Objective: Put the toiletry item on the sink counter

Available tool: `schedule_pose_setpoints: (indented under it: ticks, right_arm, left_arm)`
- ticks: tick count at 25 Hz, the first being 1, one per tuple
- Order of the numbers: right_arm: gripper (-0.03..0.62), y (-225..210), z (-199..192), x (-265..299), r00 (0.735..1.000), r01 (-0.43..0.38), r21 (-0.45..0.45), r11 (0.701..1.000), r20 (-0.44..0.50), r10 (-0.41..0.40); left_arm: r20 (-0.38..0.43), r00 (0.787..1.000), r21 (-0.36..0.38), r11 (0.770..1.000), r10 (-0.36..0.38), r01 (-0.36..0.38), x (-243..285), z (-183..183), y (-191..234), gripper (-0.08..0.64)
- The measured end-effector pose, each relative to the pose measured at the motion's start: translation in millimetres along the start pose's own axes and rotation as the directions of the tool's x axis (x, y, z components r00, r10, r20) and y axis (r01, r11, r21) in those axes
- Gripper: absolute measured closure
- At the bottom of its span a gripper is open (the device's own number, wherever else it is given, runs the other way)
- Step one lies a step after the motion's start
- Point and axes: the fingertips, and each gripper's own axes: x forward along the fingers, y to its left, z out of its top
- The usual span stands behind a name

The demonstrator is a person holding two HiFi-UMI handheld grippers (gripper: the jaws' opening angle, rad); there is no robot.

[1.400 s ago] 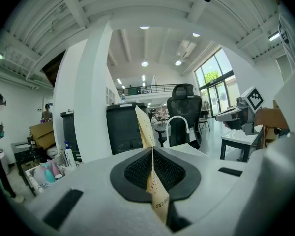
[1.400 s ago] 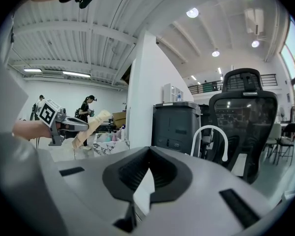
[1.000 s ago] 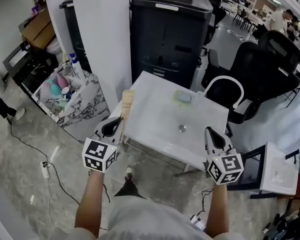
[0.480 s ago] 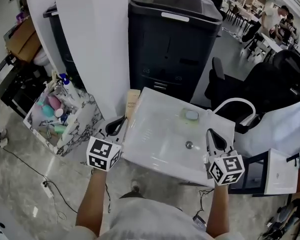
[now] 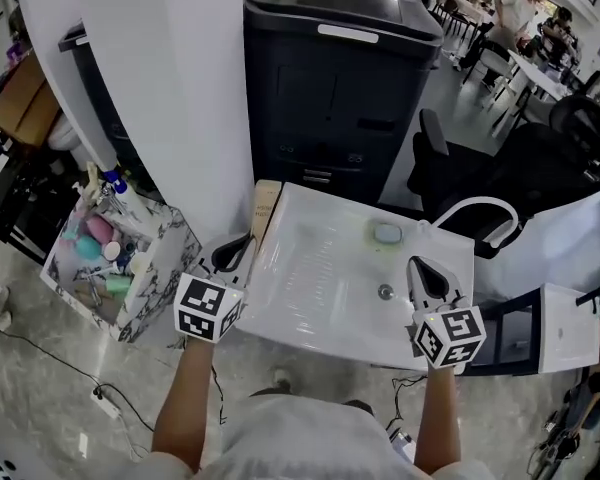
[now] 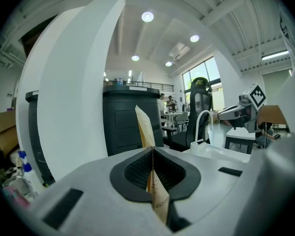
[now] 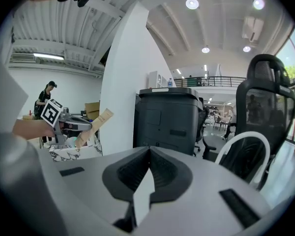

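Note:
The toiletry item is a flat tan tube (image 5: 265,208), and my left gripper (image 5: 232,256) is shut on its lower end. The tube points away from me along the left rim of the white sink counter (image 5: 320,298). In the left gripper view the tube (image 6: 146,127) stands on edge between the closed jaws of the left gripper (image 6: 152,150). My right gripper (image 5: 427,275) hovers over the counter's near right corner, shut and empty. The right gripper's (image 7: 148,149) own view shows its tips touching, with the tube (image 7: 96,124) off to the left.
The basin has a drain (image 5: 385,291), a pale green soap dish (image 5: 387,233) and a curved white faucet (image 5: 477,208). A big black machine (image 5: 340,78) stands behind it, a white pillar (image 5: 170,88) at left. A marbled basket of bottles (image 5: 115,258) sits on the floor.
The view has closed in on the sink, which now sits nearer and more centred. Both grippers keep their pose over its near edge. The left gripper still holds the tube.

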Motion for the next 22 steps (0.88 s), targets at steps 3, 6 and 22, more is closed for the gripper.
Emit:
schedule_pose_setpoints:
  ticks: [3,6,22]
  right_arm:
    - [0.597,4,-1,6,1.000,0.010,0.002,1.000,-0.011,-0.010]
    - [0.597,7,-3,10,1.000,0.019,0.004,1.000,-0.019,-0.019]
    - [0.597,-20,-24,42,0.998,0.045,0.056,0.997,-0.050,-0.043]
  left_arm:
    - [0.001,1.000,0.007,1.000,-0.020,0.020,7,1,8,0.548]
    - [-0.002,0.999,0.009,0.999,-0.036,0.036,14,-1,13,0.548]
    - [-0.094,0.989,0.095,0.988,-0.115,0.124,68,-8,15,0.548]
